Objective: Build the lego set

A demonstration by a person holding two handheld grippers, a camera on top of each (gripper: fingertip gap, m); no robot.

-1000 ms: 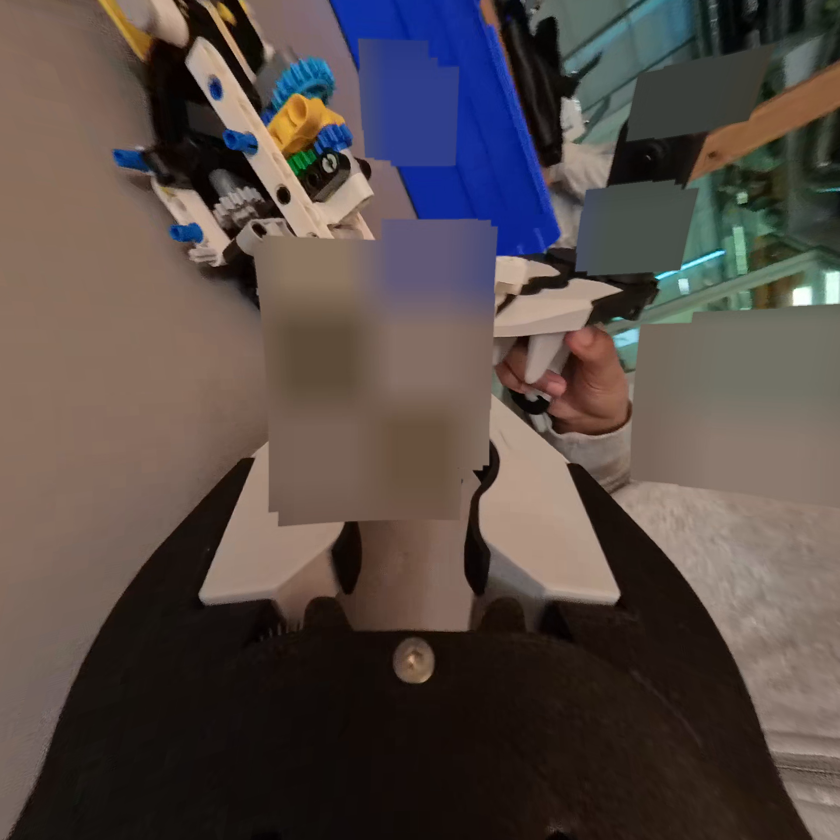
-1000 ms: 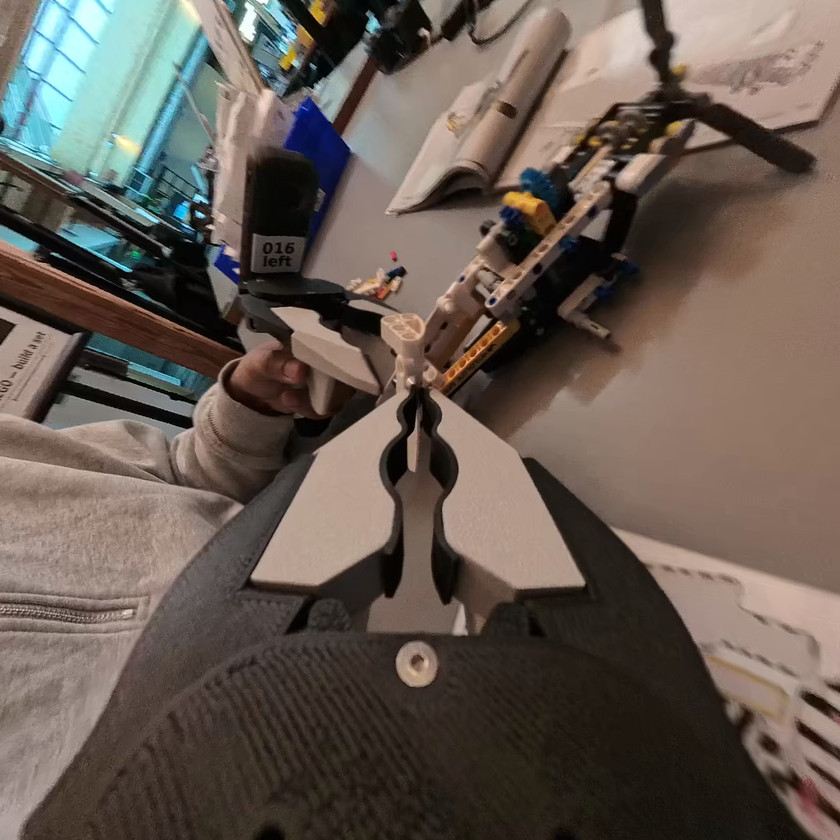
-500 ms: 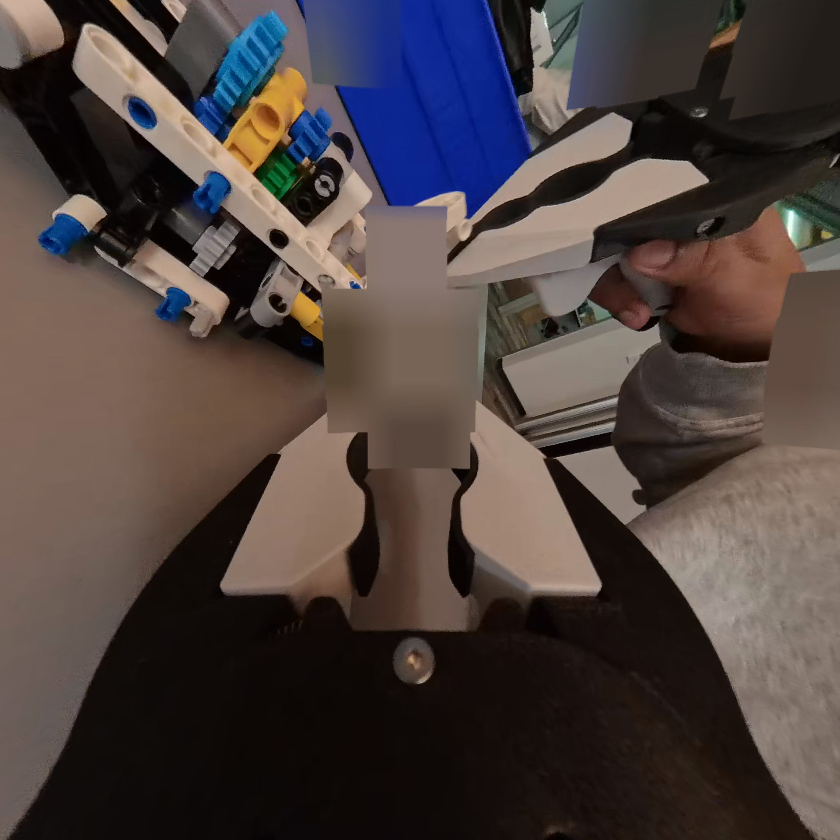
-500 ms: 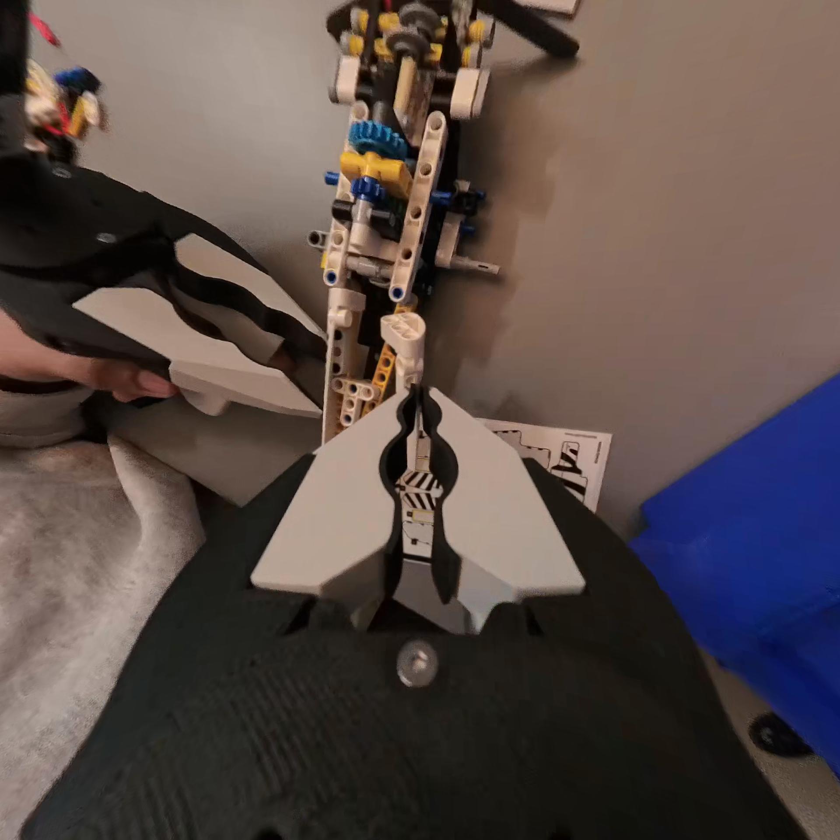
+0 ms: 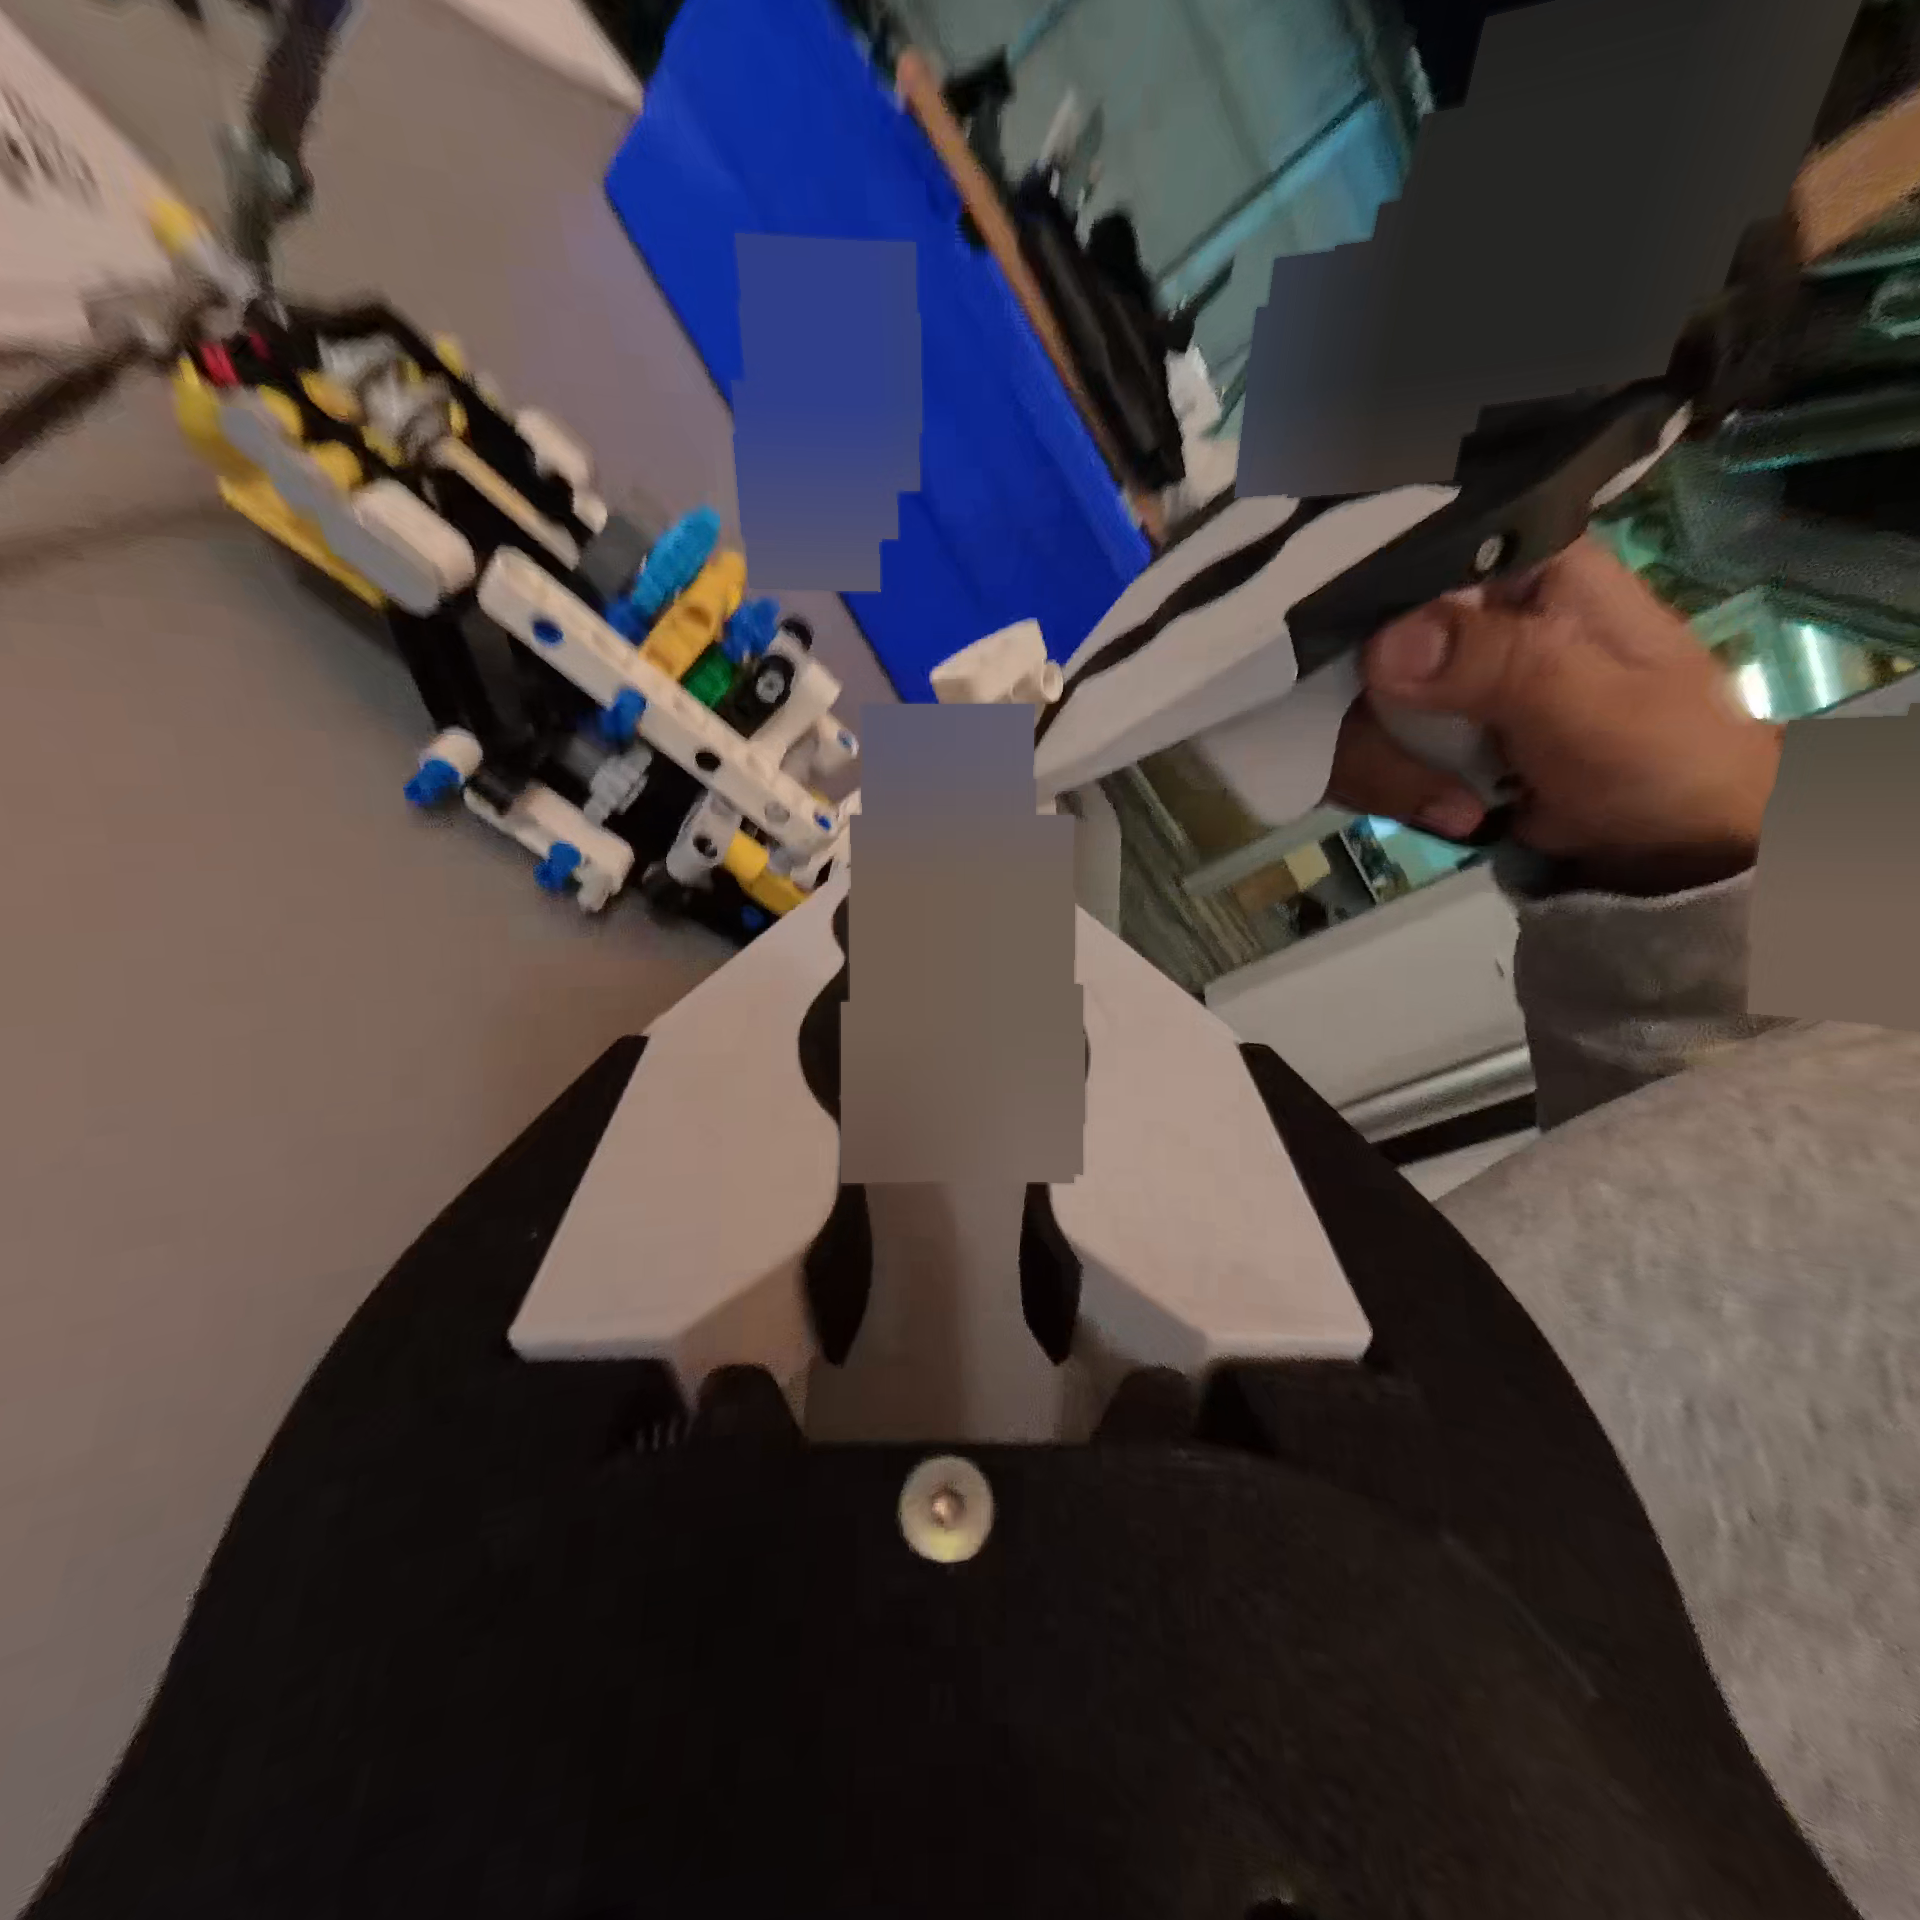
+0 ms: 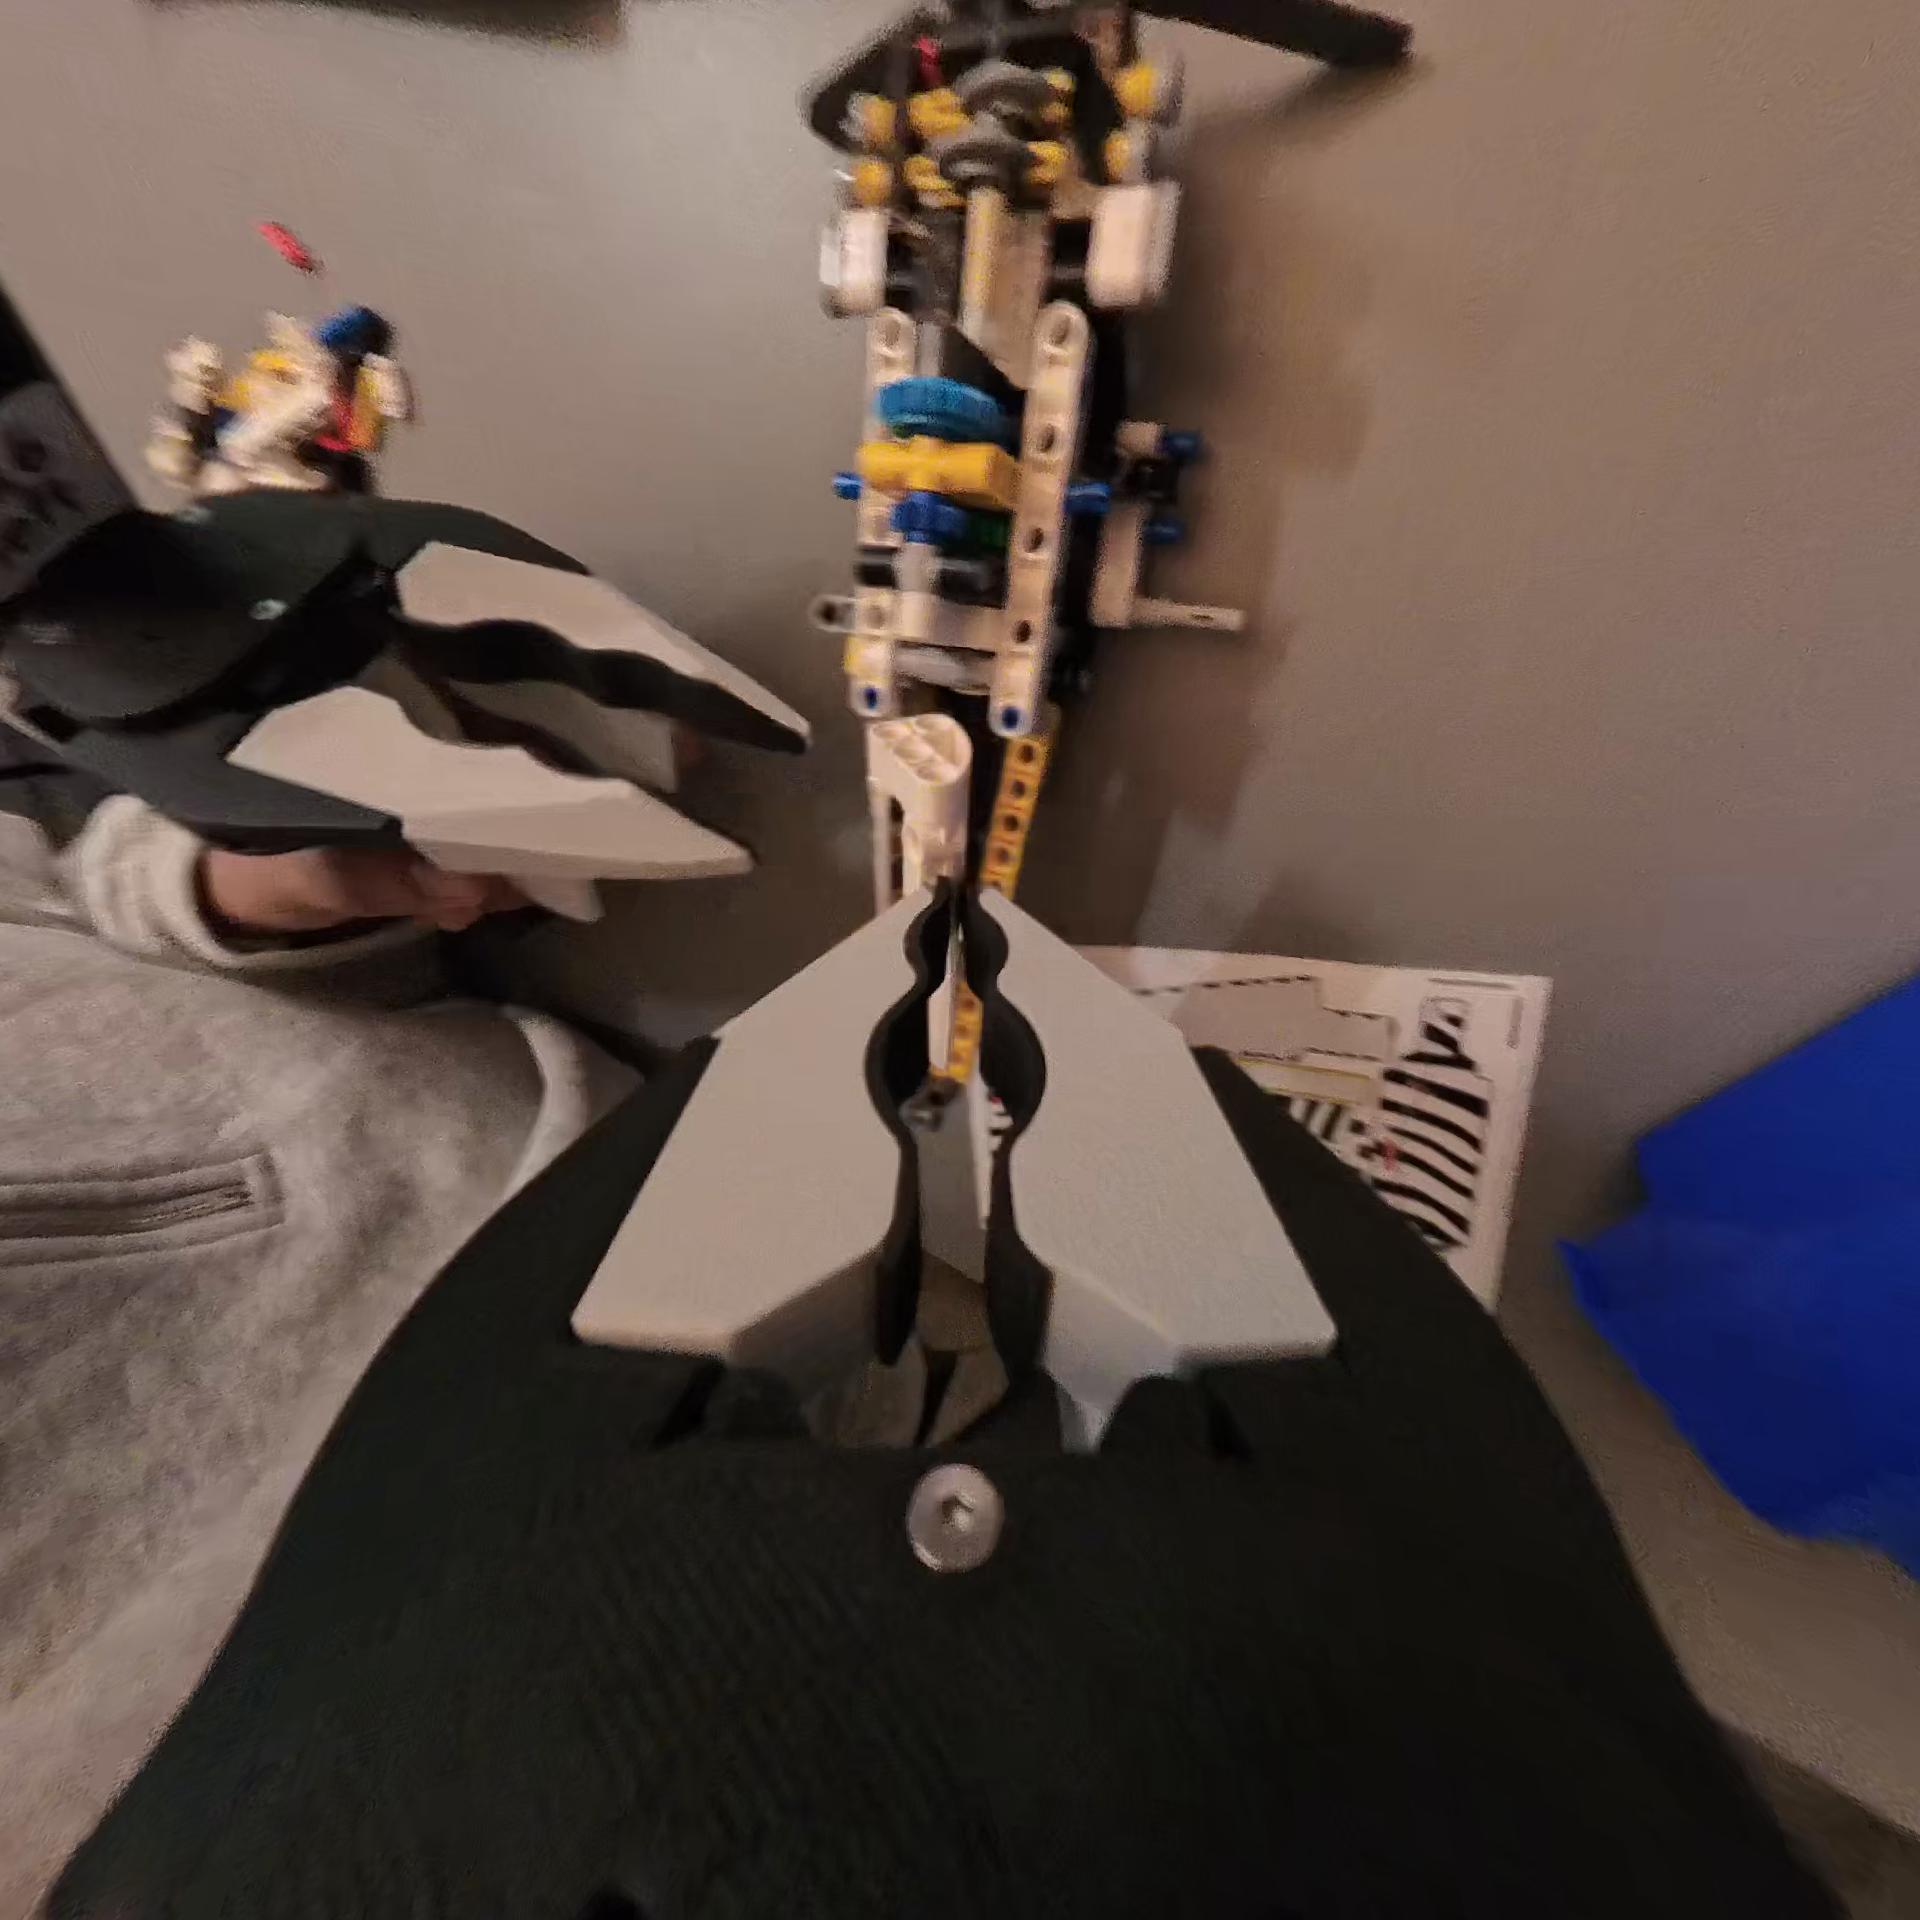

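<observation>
Two tools work over the grey counter (image 6: pixel 1558 520): the right tool (image 6: pixel 954 896) is pinched tight on a small white angled lego connector (image 6: pixel 930 774), held just off the near end of the long white, yellow and black lego model (image 6: pixel 997 468) lying mid-counter. The left tool (image 6: pixel 764 800), jaws slightly parted and empty, hovers beside it. A blue plastic bin (image 6: pixel 1766 1299) sits at the counter's right edge, contents hidden.

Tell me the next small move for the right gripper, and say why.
Probably ease the right gripper forward to seat the white connector piece on the near end of the lego model. It is shut on that piece, which sits just short of the model's white beams. The left gripper is open off to the side, holding nothing, so it could steady the model.
</observation>
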